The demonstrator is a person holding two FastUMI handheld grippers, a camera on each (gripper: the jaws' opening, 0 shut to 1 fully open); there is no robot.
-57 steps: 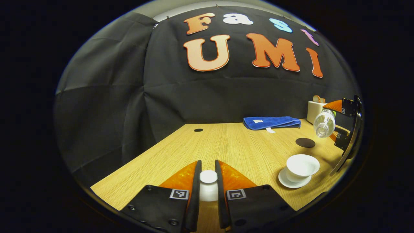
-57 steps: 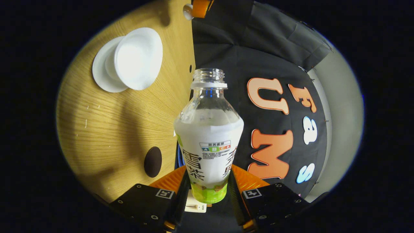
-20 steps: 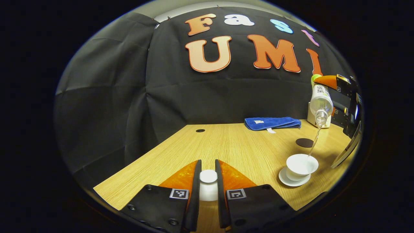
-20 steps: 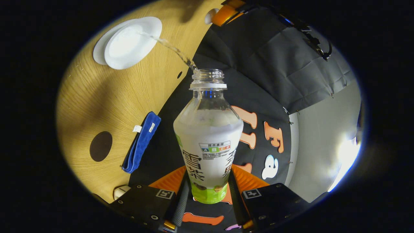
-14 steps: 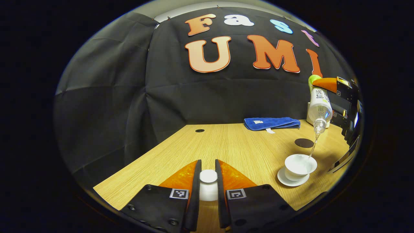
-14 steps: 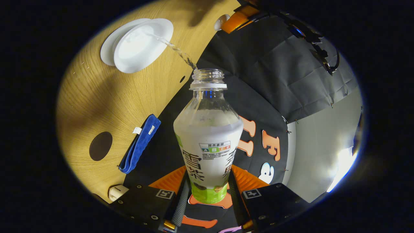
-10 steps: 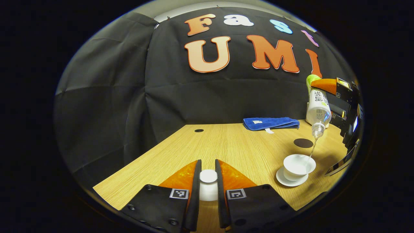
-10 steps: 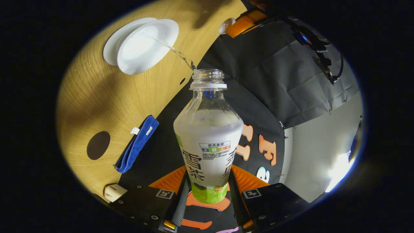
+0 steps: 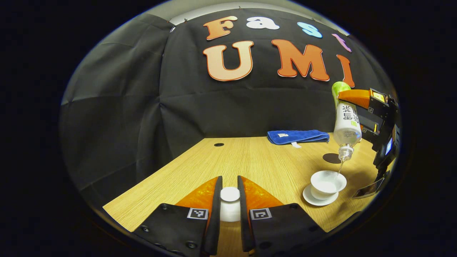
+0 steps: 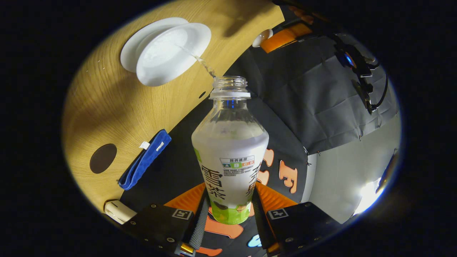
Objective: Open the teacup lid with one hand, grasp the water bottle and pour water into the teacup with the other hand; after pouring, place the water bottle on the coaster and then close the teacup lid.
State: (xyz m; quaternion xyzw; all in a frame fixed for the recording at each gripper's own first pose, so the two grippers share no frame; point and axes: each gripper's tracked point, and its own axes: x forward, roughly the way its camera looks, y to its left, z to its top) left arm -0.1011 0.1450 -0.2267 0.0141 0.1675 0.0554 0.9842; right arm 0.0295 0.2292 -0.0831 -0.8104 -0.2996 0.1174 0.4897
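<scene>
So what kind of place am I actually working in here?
Most likely a staged recording booth, not a real kitchen: black cloth hangs as the walls around a bare wooden table, set with just a few props, a teacup, a blue towel and a coaster.

- The left gripper (image 9: 229, 210) is being seen with two black finger plates, each backed by a ribbed translucent orange wedge.
- A square black-and-white fiducial marker is being carried on each black base block; dark round screws are being shown along the lower edges.
- The right gripper (image 10: 228, 214) is being seen in the same black-and-orange build, with matching markers and screws, and a brass-coloured fitting at the lower left.
- In the left gripper view, a small lit blue screen is being shown on the right gripper's black body.
</scene>
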